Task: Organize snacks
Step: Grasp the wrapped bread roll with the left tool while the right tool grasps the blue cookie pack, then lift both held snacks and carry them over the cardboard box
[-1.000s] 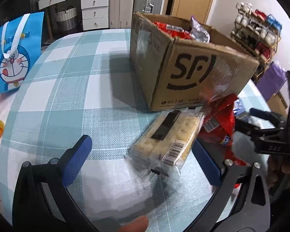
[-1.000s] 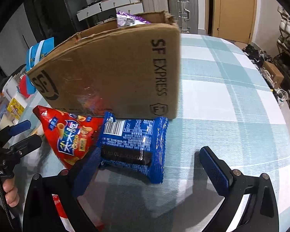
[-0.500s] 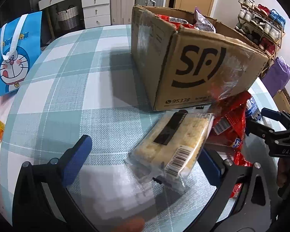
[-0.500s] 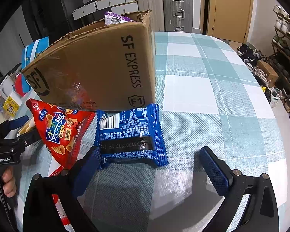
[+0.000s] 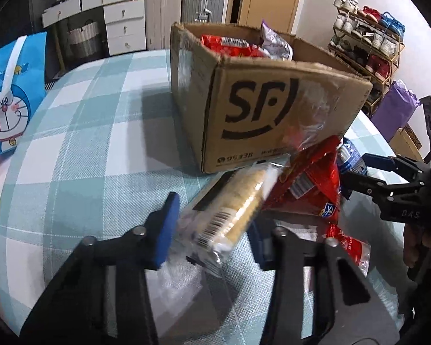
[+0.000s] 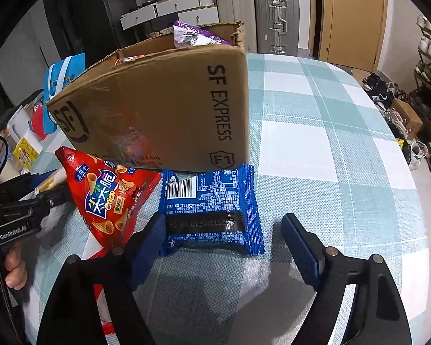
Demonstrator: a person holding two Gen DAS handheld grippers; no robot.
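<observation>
My left gripper (image 5: 212, 224) is shut on a clear pack of pale biscuits (image 5: 232, 210), tilted on edge in front of the open SF cardboard box (image 5: 273, 115). The box holds red and purple snack bags (image 5: 244, 49). A red crisp bag (image 5: 307, 184) leans beside the biscuits. In the right wrist view my right gripper (image 6: 227, 247) is open around a blue snack packet (image 6: 212, 210) lying on the table; the packet touches the left pad. The red crisp bag (image 6: 109, 195) and the box (image 6: 163, 106) show there too.
The table has a teal checked cloth (image 6: 330, 149). A blue Doraemon bag (image 5: 8, 86) stands at the left edge. Another red packet (image 5: 347, 244) lies near the front. Suitcases, drawers and a shoe rack stand beyond the table.
My left gripper has closed on the biscuit pack and tipped it on edge. My right gripper has moved forward around the blue packet and narrowed a little.
</observation>
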